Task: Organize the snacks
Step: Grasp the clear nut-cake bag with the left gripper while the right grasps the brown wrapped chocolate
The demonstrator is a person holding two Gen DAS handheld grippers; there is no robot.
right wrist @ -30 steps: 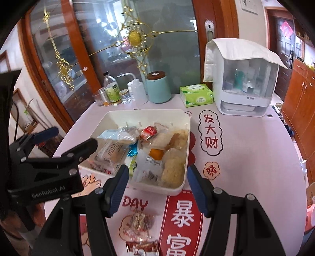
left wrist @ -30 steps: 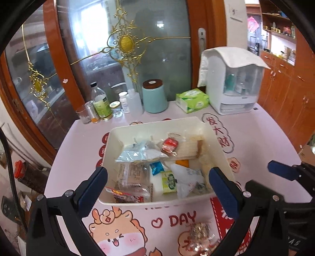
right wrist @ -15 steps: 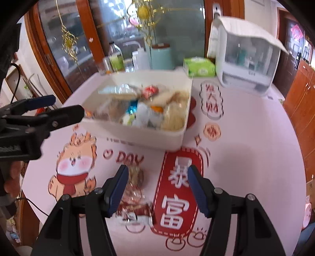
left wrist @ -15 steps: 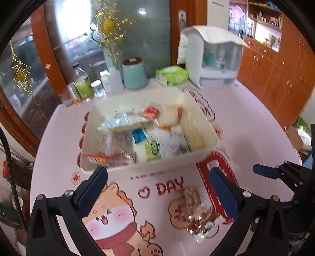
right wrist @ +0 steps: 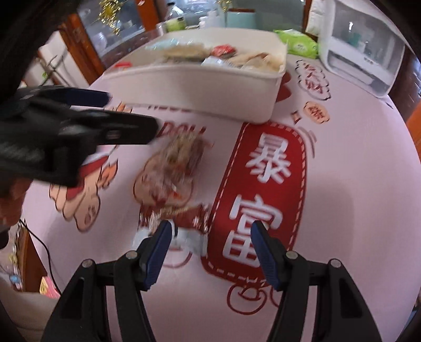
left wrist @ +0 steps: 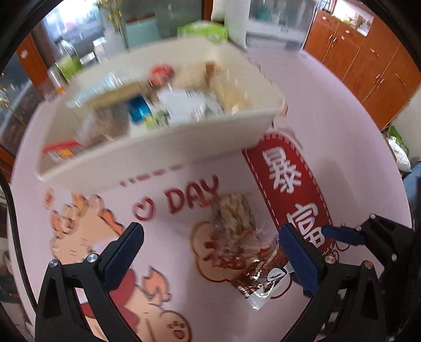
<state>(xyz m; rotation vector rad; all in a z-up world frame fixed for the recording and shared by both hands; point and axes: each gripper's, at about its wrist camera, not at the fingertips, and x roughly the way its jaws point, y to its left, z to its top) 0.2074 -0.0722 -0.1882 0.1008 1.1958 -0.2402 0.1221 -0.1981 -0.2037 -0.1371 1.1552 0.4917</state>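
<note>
Two loose snack packets lie on the pink printed tablecloth in front of the white bin: a clear one with brown pieces and a red and gold one. My left gripper hangs open just over them, nothing between its pads. The right gripper's blue fingertip pokes in from the right. In the right wrist view my right gripper is open, low over the red packet, with the clear packet beyond. The left gripper reaches in from the left. The bin holds several wrapped snacks.
A white countertop appliance, a green tissue pack and a teal canister stand behind the bin, with bottles at the back left. Wooden cabinets are beyond the table. The table's left edge is close.
Both grippers have dropped toward the table and tipped downward. The bin has slid up in both views and the two loose packets now lie close under the fingers.
</note>
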